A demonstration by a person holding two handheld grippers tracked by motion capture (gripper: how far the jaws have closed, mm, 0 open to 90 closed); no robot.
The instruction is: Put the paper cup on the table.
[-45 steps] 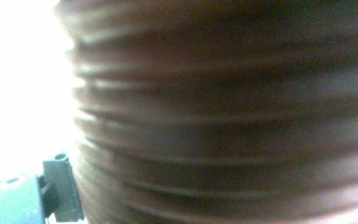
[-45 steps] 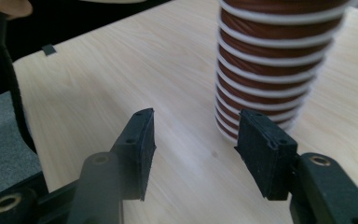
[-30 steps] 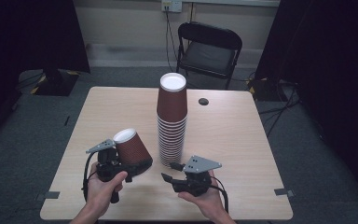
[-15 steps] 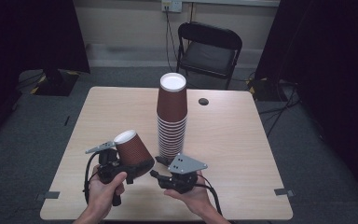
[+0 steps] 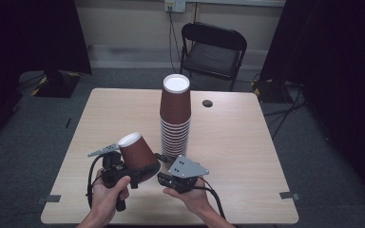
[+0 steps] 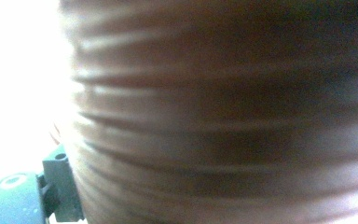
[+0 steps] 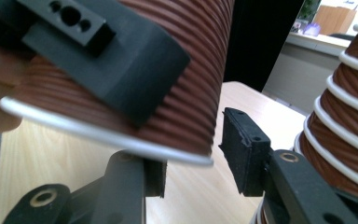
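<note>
Stack of ribbed brown paper cups (image 5: pixel 175 116) stands upside down near table centre, white base up. Visible rims suggest roughly a dozen cups; exact count not readable. One separate cup (image 5: pixel 138 154) at 7 o'clock from the stack, tilted, white base pointing up-left, open rim down-right.

Left gripper (image 5: pixel 123 164) at 7 o'clock on the table, clamped on that single cup: in the right gripper view one black jaw of it presses flat on the ribbed wall (image 7: pixel 121 70). Left gripper view is a blurred brown ribbed surface (image 6: pixel 214 116) hard against the lens.

Right gripper (image 5: pixel 164 175) at 6 o'clock, just beside the cup's rim. Jaws apart. In its own view the cup's white rim (image 7: pixel 107 135) sits between the two pads, left pad (image 7: pixel 154 176) just under the rim and right pad (image 7: pixel 242 144) off to the side; contact not clear. The stack (image 7: pixel 349 112) crowds its right edge at 3 o'clock, close to that jaw.

Other items: one small dark round disc (image 5: pixel 207 103) at 1 o'clock on the table, well apart from the stack. One black folding chair (image 5: pixel 212 54) at 12 o'clock behind the table.

Table (image 5: pixel 247 156) is light wood laminate. Grey carpet floor (image 5: pixel 332 156) with tape marks, black curtains (image 5: pixel 332 52) both sides, pale wall with a socket at 12 o'clock.
</note>
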